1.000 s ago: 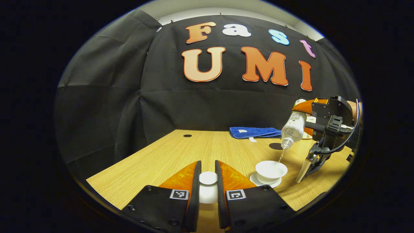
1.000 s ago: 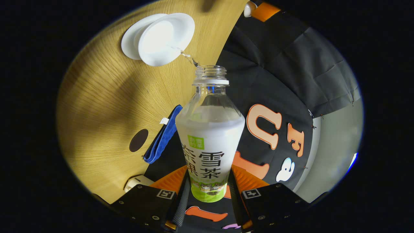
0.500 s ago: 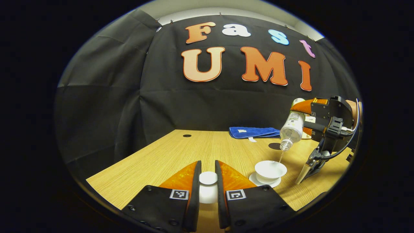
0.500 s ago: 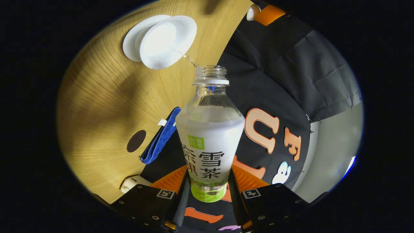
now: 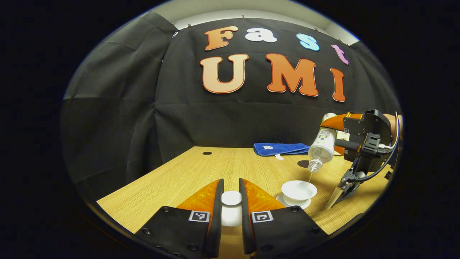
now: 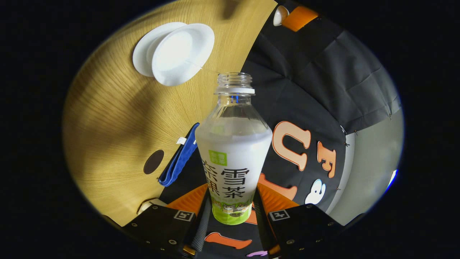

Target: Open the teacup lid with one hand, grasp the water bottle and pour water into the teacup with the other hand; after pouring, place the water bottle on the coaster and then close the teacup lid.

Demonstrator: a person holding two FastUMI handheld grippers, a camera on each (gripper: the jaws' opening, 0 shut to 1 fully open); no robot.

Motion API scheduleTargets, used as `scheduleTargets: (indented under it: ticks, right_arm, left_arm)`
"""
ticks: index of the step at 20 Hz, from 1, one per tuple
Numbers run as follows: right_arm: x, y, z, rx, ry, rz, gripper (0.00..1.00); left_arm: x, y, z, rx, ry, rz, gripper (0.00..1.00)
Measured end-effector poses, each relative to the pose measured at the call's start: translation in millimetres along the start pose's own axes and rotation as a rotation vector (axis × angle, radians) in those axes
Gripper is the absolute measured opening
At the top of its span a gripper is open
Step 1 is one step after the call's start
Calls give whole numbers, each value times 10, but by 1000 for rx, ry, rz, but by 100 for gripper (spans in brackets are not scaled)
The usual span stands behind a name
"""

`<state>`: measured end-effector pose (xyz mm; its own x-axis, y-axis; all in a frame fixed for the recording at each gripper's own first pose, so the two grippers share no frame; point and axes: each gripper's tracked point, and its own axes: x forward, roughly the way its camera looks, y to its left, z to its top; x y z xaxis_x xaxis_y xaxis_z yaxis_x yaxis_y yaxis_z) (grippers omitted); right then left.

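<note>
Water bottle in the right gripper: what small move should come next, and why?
Probably tip the water bottle back upright. It is held tilted, neck down, over the open teacup, and just a thin stream runs from its mouth. The left gripper holds the teacup lid aside, and the coaster waits behind the cup.

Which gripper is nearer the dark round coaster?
Right. The right gripper, tilting the clear plastic water bottle, hangs close above the dark round coaster; the left gripper sits much nearer the camera.

Left tongs (image 5: 231, 208) level and apparently closed; right tongs (image 6: 230, 212) clamped, tipped steeply forward and downward.
</note>
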<state>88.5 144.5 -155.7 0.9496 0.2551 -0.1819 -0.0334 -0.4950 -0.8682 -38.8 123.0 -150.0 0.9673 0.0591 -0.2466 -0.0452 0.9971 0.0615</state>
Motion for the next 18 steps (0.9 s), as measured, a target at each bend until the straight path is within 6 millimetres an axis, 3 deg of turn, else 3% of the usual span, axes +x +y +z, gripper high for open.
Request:
scheduleTargets:
  ticks: [8, 14, 18]
  right_arm:
    - [-49, 206, 76, 162, 3, 84, 61]
    - [-127, 414, 123, 380, 16, 163, 61]
    - [-200, 329, 102, 506, 22, 171, 61]
  left_arm:
    - [-31, 128, 33, 12, -5, 38, 29]
    - [-35, 126, 53, 11, -1, 48, 28]
    - [-34, 99, 95, 12, -8, 45, 28]
